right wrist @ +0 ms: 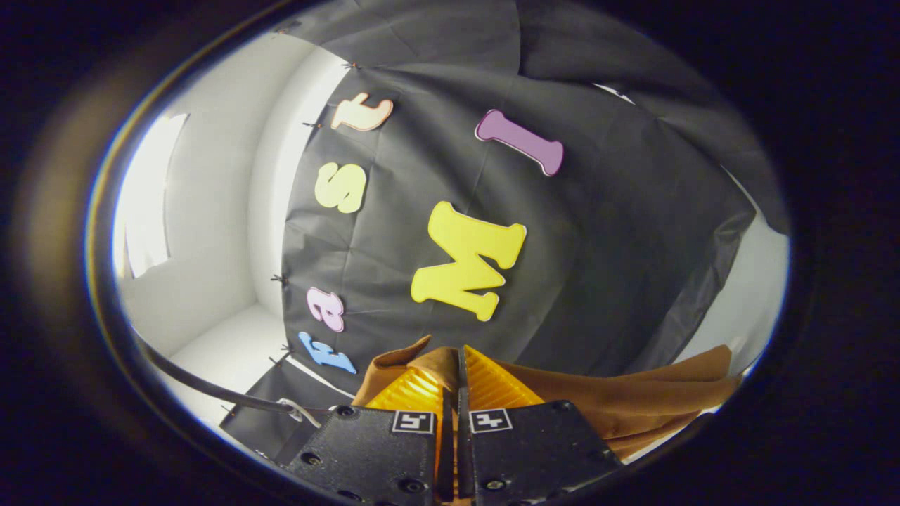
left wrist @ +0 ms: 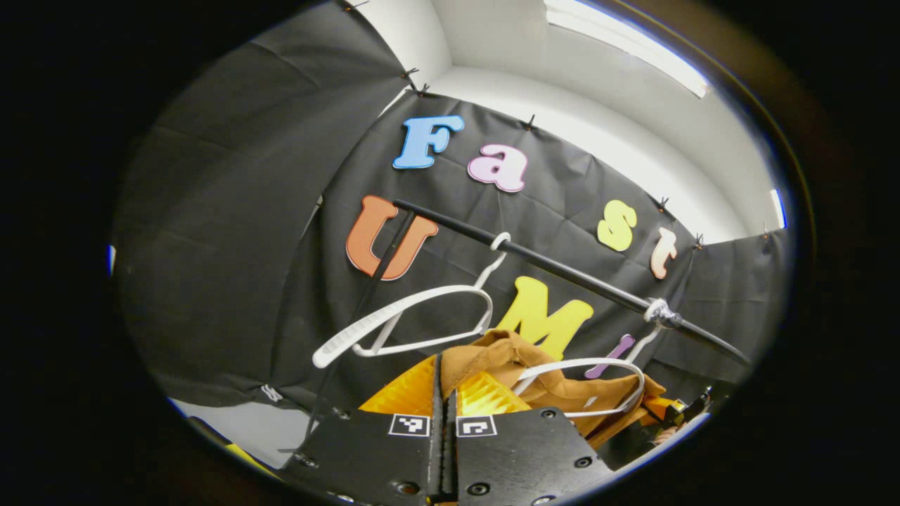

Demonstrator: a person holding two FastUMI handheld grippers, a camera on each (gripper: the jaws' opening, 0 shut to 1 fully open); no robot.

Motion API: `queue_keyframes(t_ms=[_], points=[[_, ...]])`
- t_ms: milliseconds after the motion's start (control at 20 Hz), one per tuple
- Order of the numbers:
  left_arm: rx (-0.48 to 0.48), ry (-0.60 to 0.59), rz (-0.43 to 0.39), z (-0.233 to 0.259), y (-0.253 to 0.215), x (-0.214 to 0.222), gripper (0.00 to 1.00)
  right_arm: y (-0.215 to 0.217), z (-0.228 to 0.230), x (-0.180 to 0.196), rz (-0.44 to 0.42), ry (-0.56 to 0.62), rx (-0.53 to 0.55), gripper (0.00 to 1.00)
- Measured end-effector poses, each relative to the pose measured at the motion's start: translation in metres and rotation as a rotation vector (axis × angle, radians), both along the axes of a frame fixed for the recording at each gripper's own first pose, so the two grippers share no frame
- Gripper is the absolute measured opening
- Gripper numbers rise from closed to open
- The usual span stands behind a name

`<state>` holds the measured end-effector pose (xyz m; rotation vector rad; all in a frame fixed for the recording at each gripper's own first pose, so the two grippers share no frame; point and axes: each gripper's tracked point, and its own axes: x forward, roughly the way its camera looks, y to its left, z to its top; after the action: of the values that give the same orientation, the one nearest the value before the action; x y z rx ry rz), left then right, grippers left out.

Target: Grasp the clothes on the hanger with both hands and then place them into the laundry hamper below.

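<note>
Just ahead of the left gripper, in the left gripper view, a brown garment bunches up against its fingertips, draped on a white hanger that hooks onto a black rail. Its fingers stand nearly together, with only a thin slit between them; whether cloth is pinched there cannot be told. It points up and forward toward the rail. A second, bare white hanger hangs from the same rail up and to its left, well clear of the garment.

Right gripper view: the right gripper is likewise almost closed, and the same brown cloth rises at its fingertips and trails away to its right. Its grip on the cloth cannot be confirmed. It tilts upward at the booth's black wall, with open space beyond the cloth.
</note>
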<state>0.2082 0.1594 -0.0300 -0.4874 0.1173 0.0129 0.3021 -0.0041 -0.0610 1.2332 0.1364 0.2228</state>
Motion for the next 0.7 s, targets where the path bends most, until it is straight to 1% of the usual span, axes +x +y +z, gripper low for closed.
queue_keyframes(t_ms=[150, 400, 550, 700], points=[[-0.007, 0.023, 0.003, -0.013, 0.007, 0.01, 0.0, -0.012, -0.003, 0.017, -0.008, 0.012, 0.002, 0.05], [0.003, 0.043, -0.007, -0.028, 0.006, 0.011, 0.0, -0.011, -0.007, 0.027, 0.017, 0.013, -0.006, 0.05], [0.008, 0.049, -0.014, -0.033, 0.007, 0.013, 0.0, -0.011, -0.011, 0.04, 0.039, 0.023, -0.035, 0.04], [0.031, 0.065, -0.015, -0.04, 0.007, 0.018, 0.02, -0.011, -0.018, 0.051, 0.063, 0.042, -0.06, 0.04]])
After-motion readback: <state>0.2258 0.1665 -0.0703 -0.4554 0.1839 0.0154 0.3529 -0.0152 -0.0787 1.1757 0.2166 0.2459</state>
